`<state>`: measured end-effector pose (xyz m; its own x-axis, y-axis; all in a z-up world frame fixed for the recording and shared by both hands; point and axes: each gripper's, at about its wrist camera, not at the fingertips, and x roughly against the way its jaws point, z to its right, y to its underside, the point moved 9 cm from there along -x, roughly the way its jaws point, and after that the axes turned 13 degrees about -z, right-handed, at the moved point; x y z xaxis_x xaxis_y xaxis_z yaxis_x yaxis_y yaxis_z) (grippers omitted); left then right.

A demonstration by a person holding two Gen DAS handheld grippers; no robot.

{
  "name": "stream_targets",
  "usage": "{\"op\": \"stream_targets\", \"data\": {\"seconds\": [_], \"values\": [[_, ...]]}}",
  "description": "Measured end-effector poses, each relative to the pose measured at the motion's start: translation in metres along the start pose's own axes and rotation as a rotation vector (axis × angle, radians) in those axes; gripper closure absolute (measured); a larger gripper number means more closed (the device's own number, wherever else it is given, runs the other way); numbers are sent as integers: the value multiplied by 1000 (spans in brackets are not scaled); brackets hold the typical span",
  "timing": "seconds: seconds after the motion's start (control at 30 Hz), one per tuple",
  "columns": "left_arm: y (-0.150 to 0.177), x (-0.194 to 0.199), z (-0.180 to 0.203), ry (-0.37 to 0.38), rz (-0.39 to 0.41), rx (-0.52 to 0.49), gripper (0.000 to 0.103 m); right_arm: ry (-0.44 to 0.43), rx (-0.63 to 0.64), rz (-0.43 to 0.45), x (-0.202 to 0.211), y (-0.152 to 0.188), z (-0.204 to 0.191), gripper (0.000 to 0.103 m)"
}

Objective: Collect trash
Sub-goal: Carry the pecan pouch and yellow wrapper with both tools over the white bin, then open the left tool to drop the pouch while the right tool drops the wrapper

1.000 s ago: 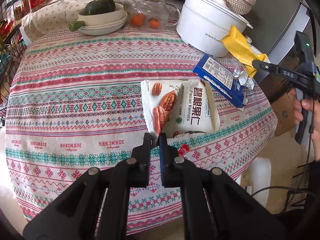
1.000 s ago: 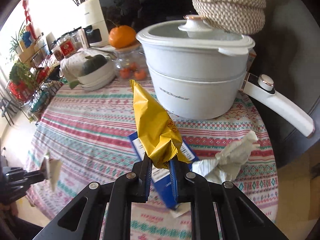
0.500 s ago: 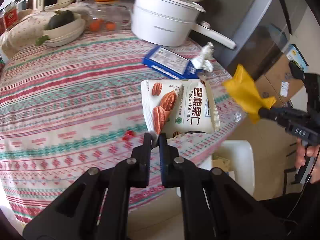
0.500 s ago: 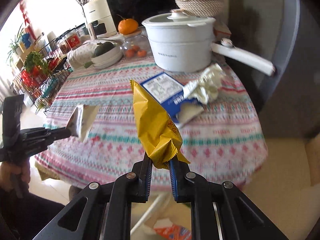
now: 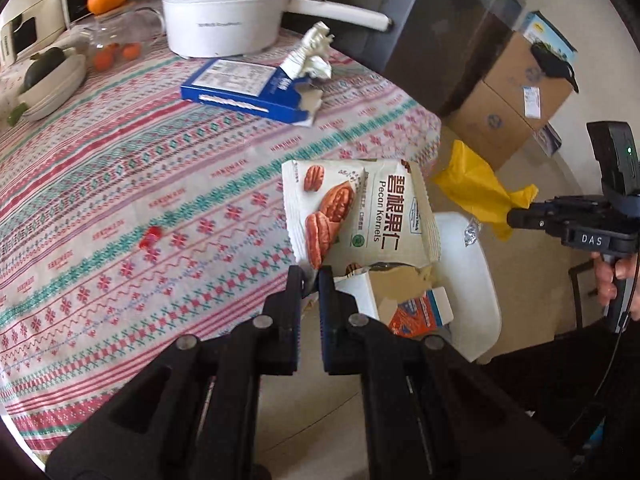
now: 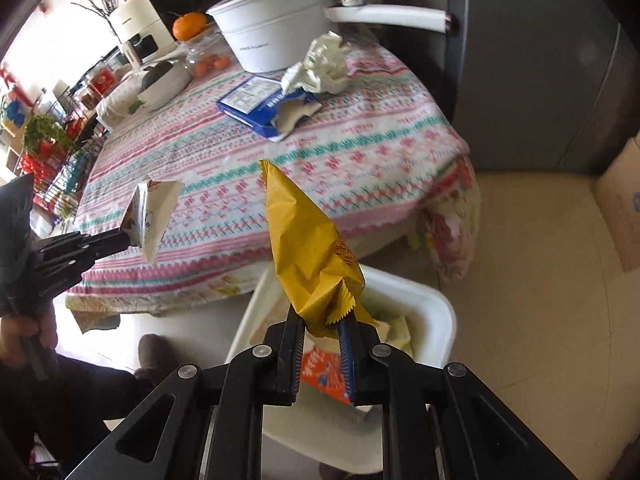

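We have swung both grippers off the table and out over the white bin (image 6: 432,300) on the floor — a second ago they were above the cloth. The left gripper (image 5: 310,276) pinches the bottom edge of a glossy white pecan bag (image 5: 360,212); the right gripper (image 6: 320,328) clamps the crimped end of a crinkled yellow wrapper (image 6: 308,248), which stands stiffly upward. Both now hang over the bin, so the drop looks near. On the patterned tablecloth (image 5: 120,184) a torn blue box (image 5: 244,88) and crumpled white paper (image 5: 312,56) remain — still to collect.
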<state>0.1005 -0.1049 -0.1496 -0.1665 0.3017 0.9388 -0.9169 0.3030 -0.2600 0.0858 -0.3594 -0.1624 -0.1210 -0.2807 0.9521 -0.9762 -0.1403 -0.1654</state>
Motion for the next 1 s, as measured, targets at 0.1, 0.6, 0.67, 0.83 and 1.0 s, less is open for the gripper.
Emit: {"op": "stream_targets", "data": {"seconds": [0.1,0.6,0.67,0.83,1.0], "values": [[5,-6,11,1,-21,-30,94,-12,-10,-14,-4,11,6,86],[33,-55,82,-12,-146,-258,93,4,-61,-121,-27,38,28,85],[36,-60,88,-16,-155,-276,93,8,-67,-130,-29,40,31,85],[36,-65,98,-30,-154,-310,84,18,-84,-150,-32,46,41,85],[31,-62,95,-66,-133,-312,48,22,-94,-158,-33,51,47,84]]}}
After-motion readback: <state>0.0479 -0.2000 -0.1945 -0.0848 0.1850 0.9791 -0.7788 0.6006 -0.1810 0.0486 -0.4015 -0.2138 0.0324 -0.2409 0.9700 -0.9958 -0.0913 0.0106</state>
